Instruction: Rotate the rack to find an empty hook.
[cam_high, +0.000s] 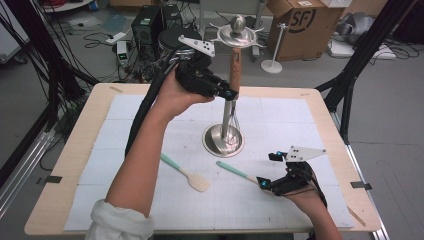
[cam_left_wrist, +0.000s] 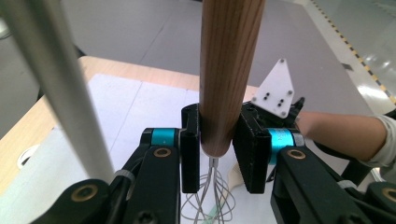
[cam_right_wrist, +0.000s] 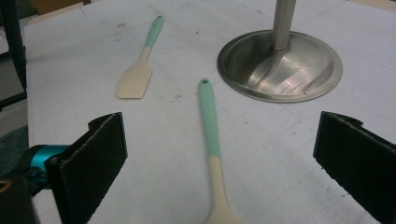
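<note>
The left gripper (cam_high: 231, 94) squeezes the wooden handle of a whisk (cam_left_wrist: 229, 70), holding it up beside the pole of the metal stand (cam_high: 223, 140) (it hangs on no hook yet). Two spatulas remain on the table: one (cam_high: 186, 173) near the middle, another (cam_right_wrist: 211, 154) lying between the right gripper's (cam_right_wrist: 219, 154) wide-open, empty jaws.

1. Stand (cam_high: 223, 140) near the middle of the table (cam_high: 60, 190), on the mat (cam_high: 130, 112).
2. Whisk (cam_high: 235, 67) upright beside the stand's pole, off the mat.
3. Spatula (cam_high: 186, 173) left and nearer; spoon (cam_high: 236, 171) just right of it.
</note>
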